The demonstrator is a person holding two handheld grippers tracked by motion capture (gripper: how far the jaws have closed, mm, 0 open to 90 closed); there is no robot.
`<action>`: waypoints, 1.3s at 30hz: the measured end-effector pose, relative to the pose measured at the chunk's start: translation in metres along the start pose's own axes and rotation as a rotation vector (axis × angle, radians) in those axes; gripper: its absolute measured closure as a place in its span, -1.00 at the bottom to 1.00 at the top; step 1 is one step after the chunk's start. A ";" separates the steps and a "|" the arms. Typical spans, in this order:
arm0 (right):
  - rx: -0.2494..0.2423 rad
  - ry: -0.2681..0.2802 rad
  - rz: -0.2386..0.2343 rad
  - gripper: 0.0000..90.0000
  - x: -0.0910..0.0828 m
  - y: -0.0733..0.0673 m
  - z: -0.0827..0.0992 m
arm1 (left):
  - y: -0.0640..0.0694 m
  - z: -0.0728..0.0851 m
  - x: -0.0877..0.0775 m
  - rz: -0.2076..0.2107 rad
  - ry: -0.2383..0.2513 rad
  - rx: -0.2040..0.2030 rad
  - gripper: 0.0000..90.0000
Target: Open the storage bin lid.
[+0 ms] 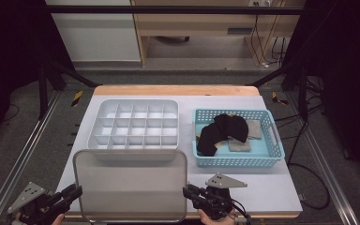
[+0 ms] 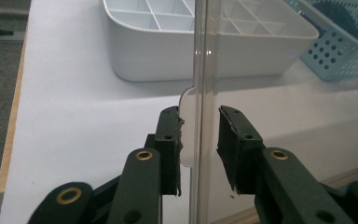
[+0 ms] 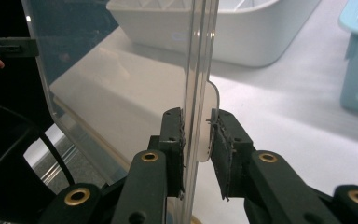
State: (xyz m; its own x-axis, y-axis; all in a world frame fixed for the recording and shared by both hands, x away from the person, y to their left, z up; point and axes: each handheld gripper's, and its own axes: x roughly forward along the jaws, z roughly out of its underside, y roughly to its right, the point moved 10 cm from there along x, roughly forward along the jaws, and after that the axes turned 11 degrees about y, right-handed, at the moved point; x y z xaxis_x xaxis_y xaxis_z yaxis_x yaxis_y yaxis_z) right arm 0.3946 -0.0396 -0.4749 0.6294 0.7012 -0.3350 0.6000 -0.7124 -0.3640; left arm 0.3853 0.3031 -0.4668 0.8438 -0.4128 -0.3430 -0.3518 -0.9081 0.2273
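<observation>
Lid (image 1: 130,185), clear, is pinched at each side tab by left gripper (image 1: 73,191) and right gripper (image 1: 186,191), lifted just before the white divided tray (image 1: 136,123), not yet placed.

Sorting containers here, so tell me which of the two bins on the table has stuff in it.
The blue perforated basket on the right: it holds dark cloth. The white divided tray beside it has bare compartments.

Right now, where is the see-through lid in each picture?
High view: the clear lid is at bottom centre, between the left gripper and right gripper.
Left gripper view: edge-on, a vertical strip running up the middle between the jaws.
Right gripper view: edge-on at centre, its pane spreading left.
Shared landmark: the white divided tray behind it.
</observation>
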 end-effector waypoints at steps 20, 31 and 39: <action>0.029 -0.093 0.028 0.64 0.014 0.009 0.036 | -0.009 0.038 0.010 -0.028 -0.090 -0.032 0.52; 0.030 -0.121 0.047 0.62 0.021 0.013 0.048 | -0.014 0.050 0.013 -0.046 -0.129 -0.047 0.52; 0.032 -0.128 0.046 0.60 0.022 0.013 0.052 | -0.015 0.055 0.014 -0.053 -0.144 -0.048 0.52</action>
State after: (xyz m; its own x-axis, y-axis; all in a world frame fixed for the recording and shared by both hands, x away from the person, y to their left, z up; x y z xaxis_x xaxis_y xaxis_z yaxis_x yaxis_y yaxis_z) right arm 0.3907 -0.0322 -0.5328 0.5863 0.6671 -0.4596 0.5546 -0.7441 -0.3726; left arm 0.3803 0.3067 -0.5253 0.7926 -0.3730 -0.4823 -0.2853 -0.9260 0.2473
